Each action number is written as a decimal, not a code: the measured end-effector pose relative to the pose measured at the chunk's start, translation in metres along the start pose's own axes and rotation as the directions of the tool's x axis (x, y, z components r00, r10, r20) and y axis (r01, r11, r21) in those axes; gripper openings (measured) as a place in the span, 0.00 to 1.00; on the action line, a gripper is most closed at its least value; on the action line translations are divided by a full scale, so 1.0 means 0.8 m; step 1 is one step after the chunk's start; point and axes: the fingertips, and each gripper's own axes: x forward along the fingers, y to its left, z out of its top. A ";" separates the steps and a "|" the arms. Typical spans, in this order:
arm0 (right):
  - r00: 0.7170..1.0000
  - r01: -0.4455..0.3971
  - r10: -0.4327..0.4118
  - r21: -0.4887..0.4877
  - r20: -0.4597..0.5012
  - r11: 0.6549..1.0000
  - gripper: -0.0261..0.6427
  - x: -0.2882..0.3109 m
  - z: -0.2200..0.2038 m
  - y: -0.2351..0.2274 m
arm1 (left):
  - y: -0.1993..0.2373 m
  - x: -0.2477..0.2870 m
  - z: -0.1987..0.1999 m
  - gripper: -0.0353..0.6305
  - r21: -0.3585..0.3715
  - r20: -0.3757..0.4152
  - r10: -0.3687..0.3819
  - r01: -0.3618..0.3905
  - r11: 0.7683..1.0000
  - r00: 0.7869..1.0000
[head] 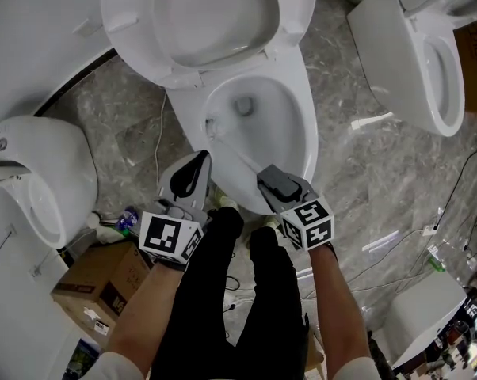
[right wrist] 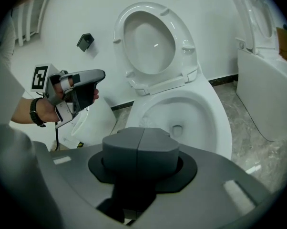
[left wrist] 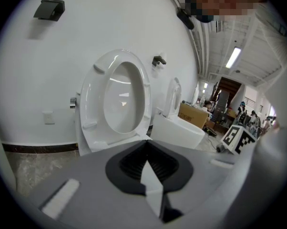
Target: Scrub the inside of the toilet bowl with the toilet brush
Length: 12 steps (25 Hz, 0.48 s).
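Currently logged. Right gripper (head: 267,176): clenched on the white handle of the toilet brush (head: 237,150), jaws pressed together. Brush head: ahead of that gripper, down inside the toilet bowl (head: 302,125), against the inner wall on the gripper's left. Left gripper (head: 192,171): I read its jaws as parted, nothing between them, held just beside the right one, outside the bowl's near rim. Seat (head: 211,10): raised, beyond both grippers.
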 end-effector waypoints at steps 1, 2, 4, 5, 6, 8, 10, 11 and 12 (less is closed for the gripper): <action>1.000 -0.007 0.006 -0.013 -0.016 1.000 0.28 -0.004 -0.004 0.000 | -0.002 0.000 0.000 0.06 -0.001 -0.003 -0.002 0.002 1.000 1.000; 0.999 -0.013 0.013 -0.023 -0.032 1.000 0.28 -0.009 -0.009 0.000 | -0.005 0.000 -0.001 0.06 -0.001 -0.005 -0.004 0.004 1.000 1.000; 0.998 -0.025 0.023 -0.042 -0.063 0.999 0.28 -0.019 -0.017 -0.001 | -0.012 0.002 0.000 0.06 -0.001 -0.009 -0.009 0.009 1.000 1.000; 0.997 -0.030 0.026 -0.052 -0.079 0.998 0.28 -0.024 -0.021 -0.002 | -0.016 0.003 0.000 0.06 -0.001 -0.010 -0.012 0.012 1.000 1.000; 0.995 -0.034 0.028 -0.062 -0.095 0.997 0.28 -0.028 -0.025 -0.003 | -0.019 0.004 0.001 0.06 0.000 -0.011 -0.016 0.016 1.000 1.000; 0.991 -0.044 0.033 -0.084 -0.128 0.996 0.28 -0.038 -0.031 -0.005 | -0.026 0.007 0.001 0.06 -0.003 -0.013 -0.024 0.024 1.000 1.000; 0.986 -0.054 0.036 -0.104 -0.164 0.993 0.28 -0.049 -0.037 -0.005 | -0.033 0.009 0.001 0.06 -0.011 -0.016 -0.031 0.031 0.999 0.999; 0.983 -0.060 0.038 -0.113 -0.182 0.992 0.28 -0.055 -0.040 -0.005 | -0.036 0.010 0.002 0.06 -0.010 -0.017 -0.035 0.035 0.999 0.999; 0.979 -0.066 0.041 -0.120 -0.197 0.991 0.28 -0.060 -0.042 -0.005 | -0.039 0.011 0.003 0.06 -0.008 -0.018 -0.039 0.039 0.999 0.999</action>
